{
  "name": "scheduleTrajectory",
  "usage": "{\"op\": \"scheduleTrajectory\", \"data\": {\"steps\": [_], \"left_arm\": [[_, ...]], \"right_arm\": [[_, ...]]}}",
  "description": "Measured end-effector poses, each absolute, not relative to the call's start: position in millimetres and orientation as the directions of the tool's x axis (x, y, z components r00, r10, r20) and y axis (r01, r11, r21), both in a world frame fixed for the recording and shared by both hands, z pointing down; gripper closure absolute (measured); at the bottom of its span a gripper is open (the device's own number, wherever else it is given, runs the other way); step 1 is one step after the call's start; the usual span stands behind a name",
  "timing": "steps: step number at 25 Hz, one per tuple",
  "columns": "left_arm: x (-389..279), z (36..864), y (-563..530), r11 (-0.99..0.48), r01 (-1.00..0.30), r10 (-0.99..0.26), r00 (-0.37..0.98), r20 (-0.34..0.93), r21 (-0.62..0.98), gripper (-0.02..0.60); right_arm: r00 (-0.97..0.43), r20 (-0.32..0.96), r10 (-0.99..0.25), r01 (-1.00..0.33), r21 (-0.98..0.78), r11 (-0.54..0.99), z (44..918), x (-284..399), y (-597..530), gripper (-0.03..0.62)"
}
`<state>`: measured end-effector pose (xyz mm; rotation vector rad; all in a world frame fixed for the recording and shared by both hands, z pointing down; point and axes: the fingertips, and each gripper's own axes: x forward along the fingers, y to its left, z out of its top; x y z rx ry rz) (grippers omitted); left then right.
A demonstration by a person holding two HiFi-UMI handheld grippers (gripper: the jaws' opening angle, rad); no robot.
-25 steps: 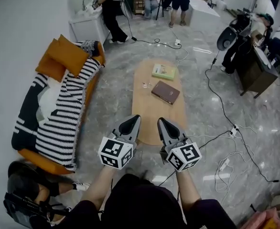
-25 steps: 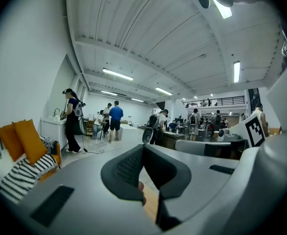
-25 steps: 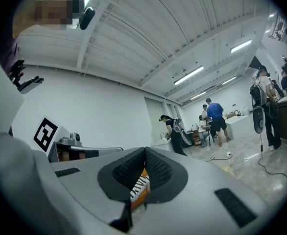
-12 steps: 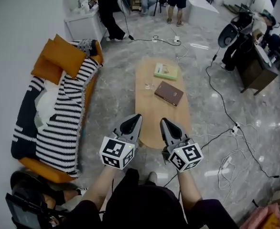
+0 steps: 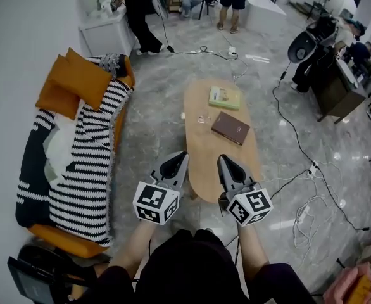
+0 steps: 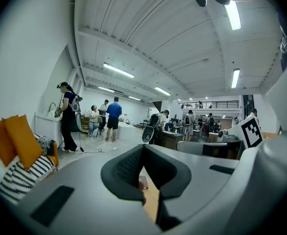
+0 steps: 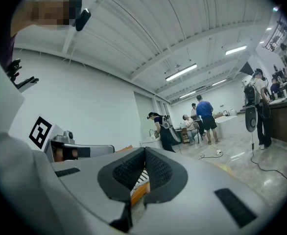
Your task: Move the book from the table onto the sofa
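A brown book lies flat on the oval wooden table, past its middle, with a green book beyond it. The sofa, orange with a black-and-white striped blanket and orange cushions, stands to the table's left. My left gripper and right gripper are held side by side over the table's near end, both shut and empty, well short of the brown book. In the left gripper view the shut left gripper points along the table; in the right gripper view the shut right gripper is aimed level across the room.
Cables trail over the marble floor right of the table. A small clear object sits on the table left of the brown book. People stand at the far end; a dark desk and seated people are at the right. A black bag lies near left.
Both grippers, still shut, have advanced together toward the table; the table and books now sit nearer and slightly to the right in the head view.
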<state>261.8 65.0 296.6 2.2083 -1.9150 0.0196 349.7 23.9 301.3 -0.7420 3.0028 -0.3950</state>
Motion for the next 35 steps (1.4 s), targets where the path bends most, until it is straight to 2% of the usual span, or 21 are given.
{"op": "scheduleTrajectory", "data": {"steps": [12, 19, 27, 35], "left_arm": [[140.5, 304.7, 57.6, 0.001, -0.984, -0.989, 0.025, 0.146, 0.177, 0.568], [97.1, 310.1, 6.5, 0.032, -0.984, -0.987, -0.004, 0.159, 0.177, 0.568], [93.2, 305.2, -81.6, -0.026, -0.985, -0.981, 0.058, 0.185, 0.169, 0.568], [112.3, 313.8, -149.2, -0.184, -0.970, -0.950, 0.216, 0.225, 0.157, 0.568]], "right_arm": [[-0.928, 0.057, -0.367, -0.370, -0.229, 0.900, 308.8, 232.5, 8.1, 0.571], [-0.939, 0.062, -0.338, -0.342, -0.236, 0.909, 314.7, 187.5, -43.5, 0.571], [-0.916, 0.056, -0.398, -0.397, -0.282, 0.873, 319.5, 186.1, -120.8, 0.571], [-0.846, 0.078, -0.528, -0.522, -0.329, 0.787, 329.4, 206.0, -175.6, 0.571]]}}
